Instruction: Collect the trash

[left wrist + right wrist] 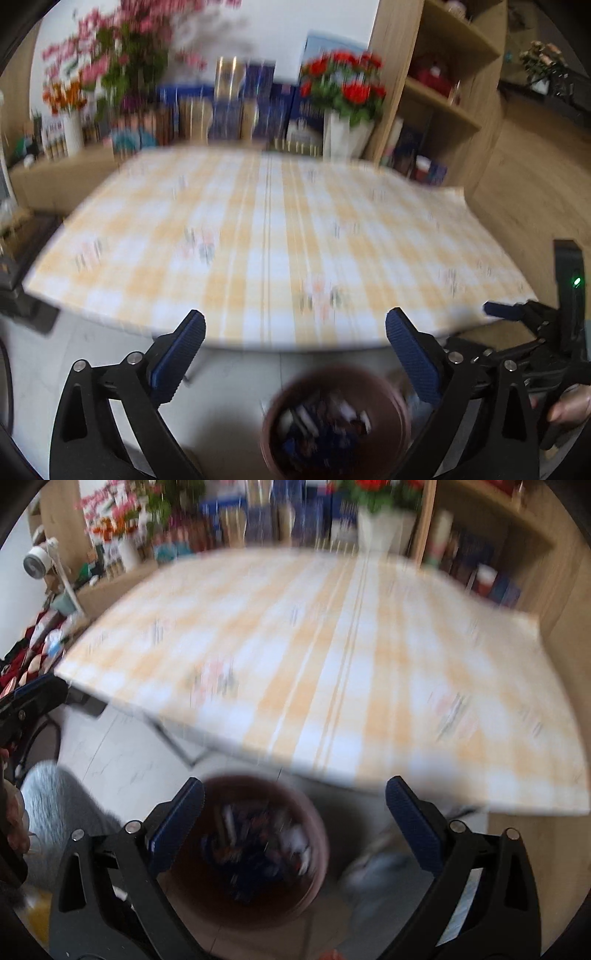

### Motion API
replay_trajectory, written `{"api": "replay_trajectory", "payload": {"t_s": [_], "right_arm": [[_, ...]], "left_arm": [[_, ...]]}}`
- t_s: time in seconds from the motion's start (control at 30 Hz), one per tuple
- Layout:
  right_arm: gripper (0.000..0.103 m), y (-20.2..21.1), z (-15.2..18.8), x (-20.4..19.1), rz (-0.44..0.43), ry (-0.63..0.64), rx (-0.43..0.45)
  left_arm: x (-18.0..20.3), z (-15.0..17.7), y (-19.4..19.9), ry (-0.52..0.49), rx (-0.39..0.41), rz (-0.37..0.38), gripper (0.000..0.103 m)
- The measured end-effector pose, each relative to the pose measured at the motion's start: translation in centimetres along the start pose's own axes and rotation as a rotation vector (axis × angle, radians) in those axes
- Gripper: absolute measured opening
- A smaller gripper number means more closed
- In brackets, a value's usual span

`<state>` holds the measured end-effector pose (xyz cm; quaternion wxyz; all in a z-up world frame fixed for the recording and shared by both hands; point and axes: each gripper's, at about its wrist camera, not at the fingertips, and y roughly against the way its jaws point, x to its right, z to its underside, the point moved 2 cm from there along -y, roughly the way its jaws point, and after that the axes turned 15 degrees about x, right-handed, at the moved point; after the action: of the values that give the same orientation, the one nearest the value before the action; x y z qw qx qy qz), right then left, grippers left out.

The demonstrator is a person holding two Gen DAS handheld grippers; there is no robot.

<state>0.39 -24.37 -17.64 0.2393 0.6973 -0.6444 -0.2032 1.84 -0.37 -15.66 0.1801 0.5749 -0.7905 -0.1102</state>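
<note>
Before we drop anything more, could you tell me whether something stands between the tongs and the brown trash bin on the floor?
Nothing visible does. The bin stands open-topped on the floor just in front of the table edge, already holding wrappers. The right tongs and left tongs hang over it, both open and empty.

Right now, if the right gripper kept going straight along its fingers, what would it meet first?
Probably the near edge of the checked tablecloth, though blur leaves depth unclear. The right gripper is open and empty; the brown bin lies lower, below that line.
</note>
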Motion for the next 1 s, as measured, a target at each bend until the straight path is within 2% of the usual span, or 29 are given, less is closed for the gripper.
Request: {"api": "replay_trajectory", "payload": {"t_s": [0.17,0.33,0.43,0.57,0.7,1.0], "right_arm": [[0.097,3.7,-7.1,1.8,0.057,-0.015,0.185],[0.097,6.8,-11.4,3.1,0.079,-0.049,0.306],[0.097,8.0,-12.8,3.2,0.098,-0.044,0.350],[0.097,9.0,-13.4,3.0,0.088,-0.032,0.376],[0.097,9.4,-13.4,2.3,0.073,-0.012,0.355],[0.097,9.9,-13.1,1.7,0.039,-0.036,0.364]], "left_arm": [[0.7,-5.9,1.2,-0.044,0.134,-0.021,0.097],[2.2,-10.7,3.1,-0.118,0.240,-0.044,0.097],[2.5,-12.4,4.0,-0.114,0.268,-0.030,0.097],[2.4,-13.6,4.6,-0.086,0.276,-0.044,0.097],[2.7,-14.1,5.4,-0.142,0.308,-0.142,0.097],[3.1,-14.0,6.1,-0.185,0.338,-0.139,0.097]]}}
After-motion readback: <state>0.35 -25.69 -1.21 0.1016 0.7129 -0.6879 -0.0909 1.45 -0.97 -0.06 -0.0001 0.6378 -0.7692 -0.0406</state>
